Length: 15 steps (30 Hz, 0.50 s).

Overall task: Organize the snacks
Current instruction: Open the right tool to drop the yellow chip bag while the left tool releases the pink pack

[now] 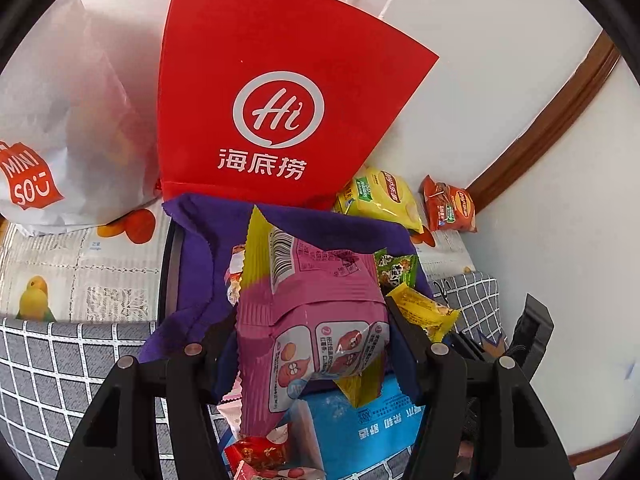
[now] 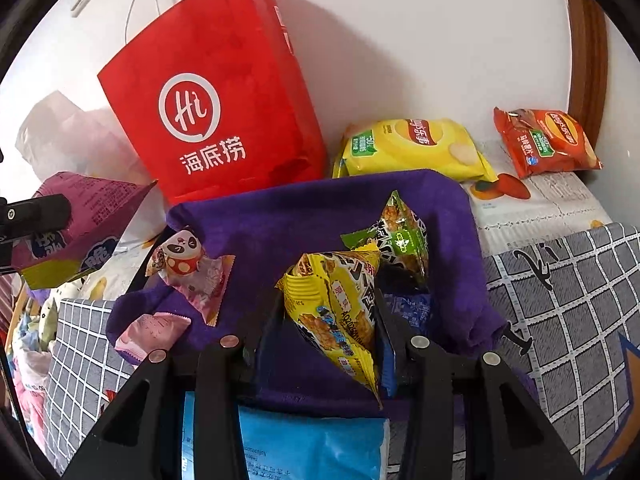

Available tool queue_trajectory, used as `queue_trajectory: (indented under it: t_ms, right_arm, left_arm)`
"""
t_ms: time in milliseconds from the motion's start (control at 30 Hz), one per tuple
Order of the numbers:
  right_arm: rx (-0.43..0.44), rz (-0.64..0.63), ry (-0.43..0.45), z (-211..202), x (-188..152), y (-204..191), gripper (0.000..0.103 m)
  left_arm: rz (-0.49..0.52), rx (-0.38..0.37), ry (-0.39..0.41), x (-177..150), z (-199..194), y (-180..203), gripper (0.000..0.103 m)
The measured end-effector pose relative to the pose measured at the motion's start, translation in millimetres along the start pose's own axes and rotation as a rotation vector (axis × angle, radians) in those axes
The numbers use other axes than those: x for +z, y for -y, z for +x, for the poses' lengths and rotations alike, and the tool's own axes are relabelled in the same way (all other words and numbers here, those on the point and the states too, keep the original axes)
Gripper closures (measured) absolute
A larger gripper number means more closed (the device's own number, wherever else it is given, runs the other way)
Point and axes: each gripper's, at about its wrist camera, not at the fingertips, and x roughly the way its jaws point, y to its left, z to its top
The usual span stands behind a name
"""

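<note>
Here each tool grips a snack: left tool (image 1: 312, 320) half-spread on pink packet (image 1: 308, 320), right tool (image 2: 328, 320) narrower on yellow packet (image 2: 336, 312).

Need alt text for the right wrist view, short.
The right tongs grip a yellow snack packet above a purple cloth strewn with small snacks. Behind stand a red paper bag and yellow and orange chip bags by the wall.

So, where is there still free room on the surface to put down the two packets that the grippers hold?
Free: the checked cloth right of the purple cloth, and the printed sheet in front of the orange chip bag. Crowded: the purple cloth, with the panda candy and green packet, and the back, with the red bag and yellow chip bag.
</note>
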Motion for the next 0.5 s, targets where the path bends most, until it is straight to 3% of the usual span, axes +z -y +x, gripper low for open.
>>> queue_trajectory:
  t_ms: [267, 500]
  right_arm:
    - [0.017, -0.002, 0.008, -3, -1, -2, 0.059]
    - [0.021, -0.026, 0.045, -16, 1, -7, 0.049]
  left_arm:
    - [0.001, 0.006, -0.007, -1, 4, 0, 0.042]
    - [0.001, 0.027, -0.029, -2, 16, -1, 0.042]
